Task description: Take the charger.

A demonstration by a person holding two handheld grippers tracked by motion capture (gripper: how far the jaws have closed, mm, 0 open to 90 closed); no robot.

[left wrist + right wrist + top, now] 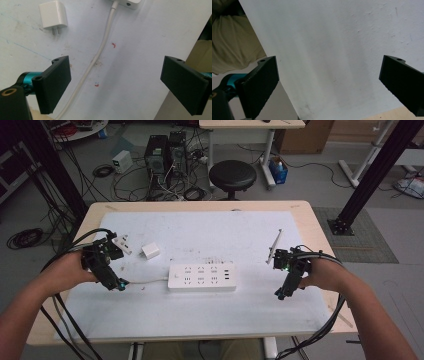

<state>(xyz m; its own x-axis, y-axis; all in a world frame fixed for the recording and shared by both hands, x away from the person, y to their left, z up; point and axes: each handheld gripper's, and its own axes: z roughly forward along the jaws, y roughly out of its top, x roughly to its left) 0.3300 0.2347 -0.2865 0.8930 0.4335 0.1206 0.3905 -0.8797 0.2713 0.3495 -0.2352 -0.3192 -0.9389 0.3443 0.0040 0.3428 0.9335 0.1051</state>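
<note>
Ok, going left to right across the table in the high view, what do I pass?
Left gripper, jaws open → small white cube-shaped charger plug → white rectangular power strip → thin grey metal rod → right gripper, jaws open, all above or on the white table mat.

Power strip [126, 3] cut off by top edge in left gripper view, 1 corner visible. White cable [96, 56] running out at bottom edge. Socket details on strip too small to tell in high view.
</note>
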